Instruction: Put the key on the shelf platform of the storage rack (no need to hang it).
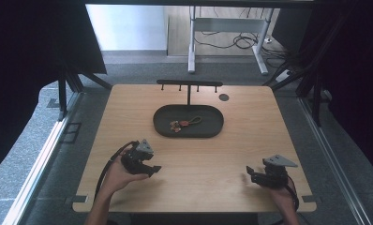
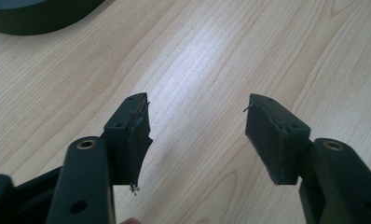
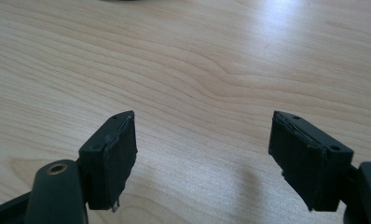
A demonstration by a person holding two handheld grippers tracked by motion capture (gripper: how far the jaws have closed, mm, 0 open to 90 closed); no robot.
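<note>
You have both the left gripper [image 1: 152, 168] and the right gripper [image 1: 250, 171] low over the pale wooden table [image 1: 250, 140] with jaws wide and empty, well apart from the small reddish keychain charm [image 1: 183, 123] lying in the dark oval tray [image 1: 212, 126], so picking it up is, by my reading, not yet begun.

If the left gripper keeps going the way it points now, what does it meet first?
Probably bare table. The left gripper, jaws open and empty, points across the wood; the dark oval tray lies off to the side, though depth is uncertain.
</note>
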